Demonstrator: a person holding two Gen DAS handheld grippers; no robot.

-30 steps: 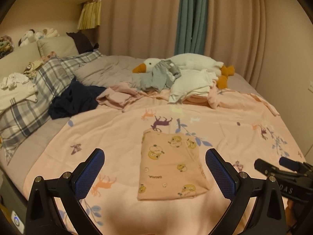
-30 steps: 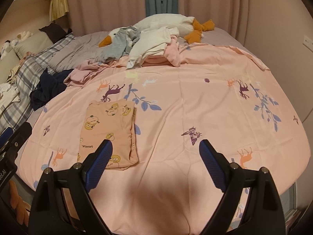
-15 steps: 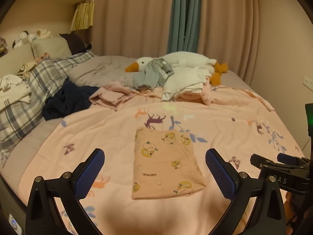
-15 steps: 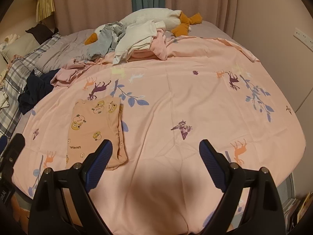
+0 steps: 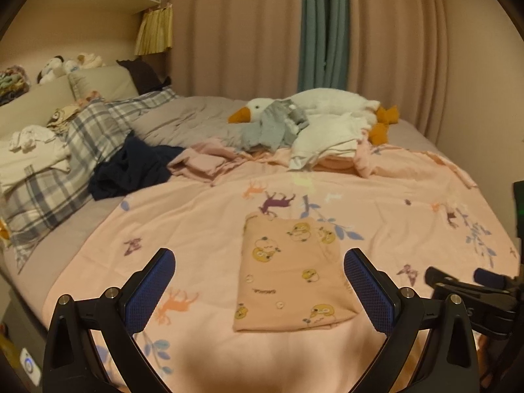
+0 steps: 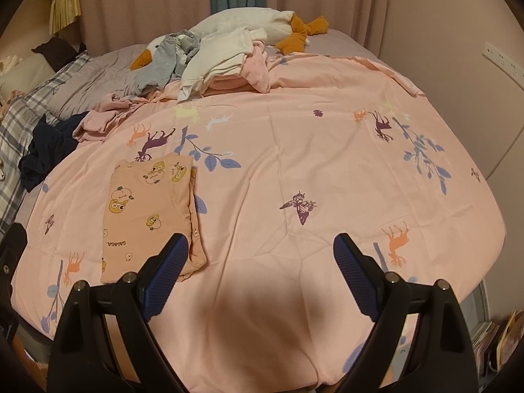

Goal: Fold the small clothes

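Note:
A folded peach garment (image 5: 288,275) (image 6: 149,209) with yellow cartoon prints lies flat on the pink printed sheet (image 5: 393,209) (image 6: 311,170). My left gripper (image 5: 258,262) hovers open just short of it, nothing between the blue pads. My right gripper (image 6: 260,249) is open too, over bare sheet, its left finger above the garment's near right corner. The right gripper also shows at the right edge of the left wrist view (image 5: 465,278). Unfolded clothes wait at the back: a grey piece (image 5: 275,127), a white one (image 5: 327,137), a pink one (image 5: 203,160), a navy one (image 5: 134,167).
A white plush goose (image 5: 327,104) (image 6: 255,23) lies behind the clothes pile. Plaid pillows (image 5: 65,163) and more folded whites (image 5: 29,160) sit at the left by the headboard. Curtains close off the back; a wall with a socket (image 6: 501,59) runs along the right.
Both views have shifted slightly: the right one has tipped further down towards the sheet, so the folded garment sits higher in frame. The garment itself lies unmoved and both grippers stayed open.

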